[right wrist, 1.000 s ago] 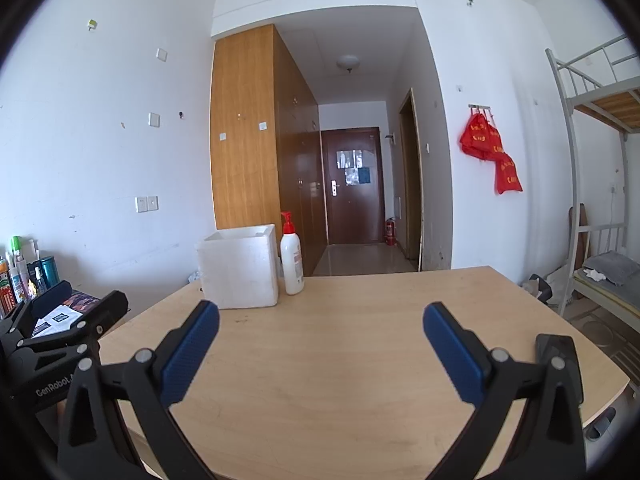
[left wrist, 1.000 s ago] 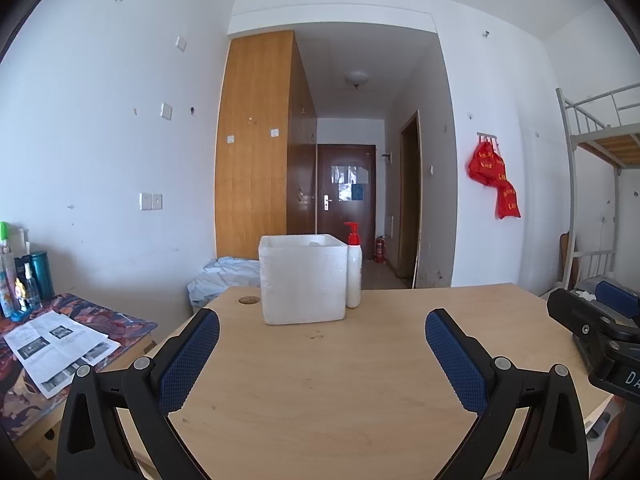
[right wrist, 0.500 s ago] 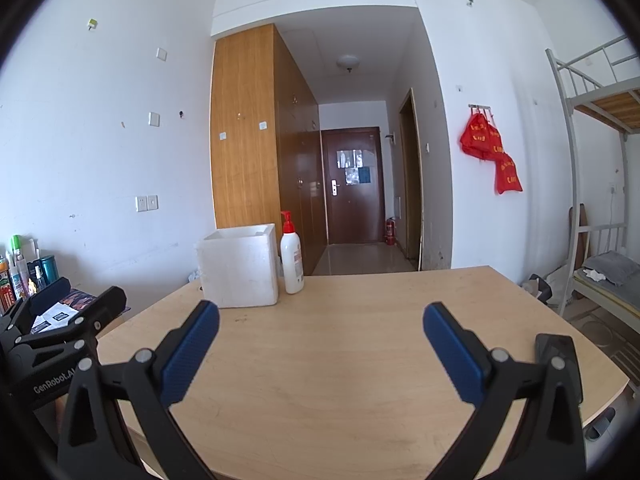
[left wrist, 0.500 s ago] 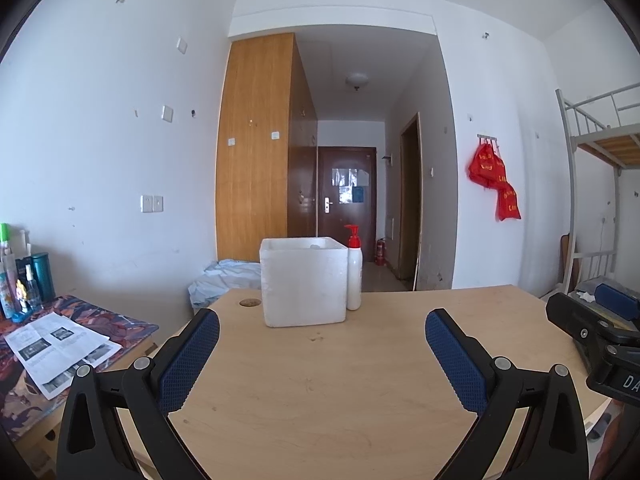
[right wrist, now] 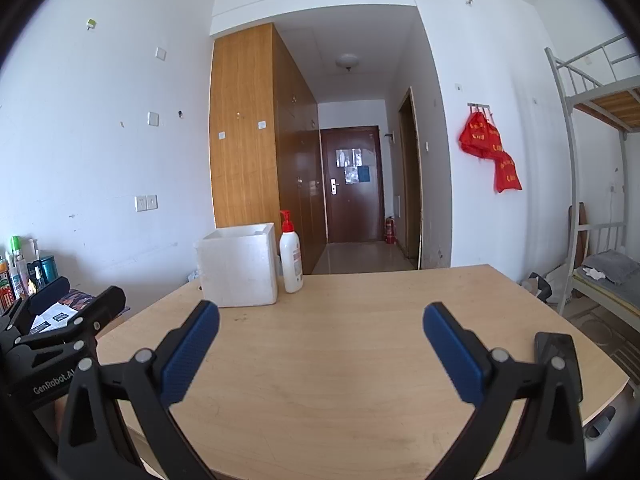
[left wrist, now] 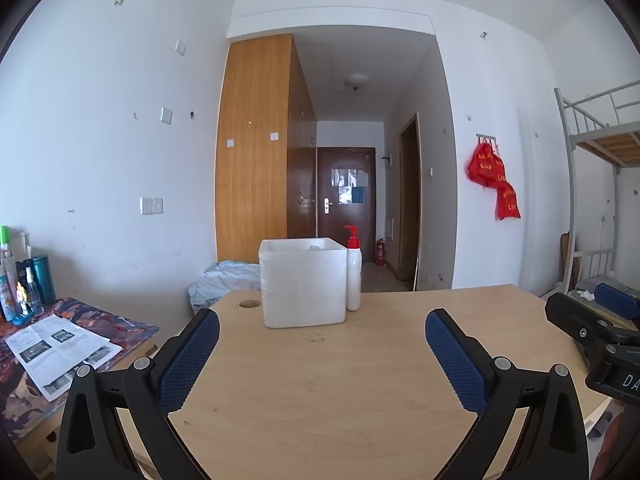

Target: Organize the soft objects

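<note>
A white foam box (left wrist: 302, 282) stands at the far side of the wooden table (left wrist: 340, 380), open at the top; its inside is hidden. It also shows in the right wrist view (right wrist: 238, 266). My left gripper (left wrist: 322, 354) is open and empty above the near part of the table, well short of the box. My right gripper (right wrist: 320, 350) is open and empty, to the right of the left one, with the box far to its left. No soft object shows on the table.
A white pump bottle with a red top (left wrist: 353, 276) stands touching the box's right side, also in the right wrist view (right wrist: 291, 262). A low side table with papers and bottles (left wrist: 52, 344) is at left. A bunk bed (right wrist: 600, 272) is at right.
The left wrist view has tilted slightly, so the box sits a little lower in it. The left gripper drifted slightly down in the right wrist view. Both grippers stay open.
</note>
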`<act>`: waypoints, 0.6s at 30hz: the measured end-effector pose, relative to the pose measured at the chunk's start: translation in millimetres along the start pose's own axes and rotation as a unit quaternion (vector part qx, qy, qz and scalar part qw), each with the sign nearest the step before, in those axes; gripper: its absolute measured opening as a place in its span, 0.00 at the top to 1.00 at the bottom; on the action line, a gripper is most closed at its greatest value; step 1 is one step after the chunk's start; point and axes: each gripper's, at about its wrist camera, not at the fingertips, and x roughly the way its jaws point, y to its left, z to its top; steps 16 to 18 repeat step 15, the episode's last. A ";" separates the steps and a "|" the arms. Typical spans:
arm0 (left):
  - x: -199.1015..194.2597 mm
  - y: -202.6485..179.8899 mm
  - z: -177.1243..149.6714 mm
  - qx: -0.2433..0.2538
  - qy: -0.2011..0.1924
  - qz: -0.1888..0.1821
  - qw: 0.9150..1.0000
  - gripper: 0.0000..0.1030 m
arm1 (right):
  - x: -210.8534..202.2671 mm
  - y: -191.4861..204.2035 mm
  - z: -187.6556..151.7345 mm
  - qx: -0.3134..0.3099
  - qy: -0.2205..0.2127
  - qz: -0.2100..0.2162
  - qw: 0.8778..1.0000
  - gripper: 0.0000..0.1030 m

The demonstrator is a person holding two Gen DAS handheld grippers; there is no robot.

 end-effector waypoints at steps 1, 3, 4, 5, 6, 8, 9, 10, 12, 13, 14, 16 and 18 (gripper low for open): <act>0.2 0.0 0.2 0.000 0.000 0.000 1.000 0.00 | -0.1 0.0 -0.2 -0.001 0.000 -0.001 1.000 0.00; -0.2 -0.4 -0.3 0.002 -0.001 0.000 1.000 0.00 | -0.2 -0.3 -0.4 -0.001 0.000 0.001 1.000 0.00; -0.3 -0.3 -0.2 0.001 -0.001 0.000 1.000 0.00 | -0.5 0.0 -0.6 -0.001 0.001 0.000 1.000 0.00; -0.2 -0.3 -0.2 0.000 -0.001 0.000 1.000 0.00 | -0.8 -0.1 -0.5 -0.001 0.000 0.000 1.000 0.00; 0.1 -0.7 -0.2 0.000 -0.001 0.000 1.000 0.00 | -0.9 -0.3 -0.4 0.000 0.000 0.001 1.000 0.00; -0.2 -0.4 -0.4 0.000 -0.001 0.000 1.000 0.00 | -0.4 0.0 -0.3 0.000 0.000 0.001 1.000 0.00; -0.2 -0.4 -0.3 -0.001 -0.001 0.000 1.000 0.00 | -0.6 -0.1 -0.4 0.000 0.001 0.000 1.000 0.00; -0.1 -1.0 -0.5 -0.002 0.000 0.000 1.000 0.00 | -0.6 -0.1 -0.4 0.000 0.001 0.001 1.000 0.00; -0.7 -1.3 -1.1 -0.001 -0.002 0.002 1.000 0.00 | -0.5 0.0 -0.2 -0.001 0.001 0.001 1.000 0.00; -1.1 -2.2 -1.6 0.000 -0.003 0.003 1.000 0.00 | -1.1 0.1 -0.3 -0.001 0.001 0.001 1.000 0.00; -1.9 -2.6 -2.0 0.002 -0.003 0.003 1.000 0.00 | -0.8 -0.2 -0.2 -0.001 0.000 0.001 1.000 0.00; -2.4 -3.9 -2.2 0.004 -0.004 0.001 1.000 0.00 | -0.8 -0.2 -0.1 -0.001 0.000 0.001 1.000 0.00; -2.4 -3.9 -2.2 0.004 -0.004 0.001 1.000 0.00 | -0.8 -0.2 -0.1 -0.001 0.000 0.001 1.000 0.00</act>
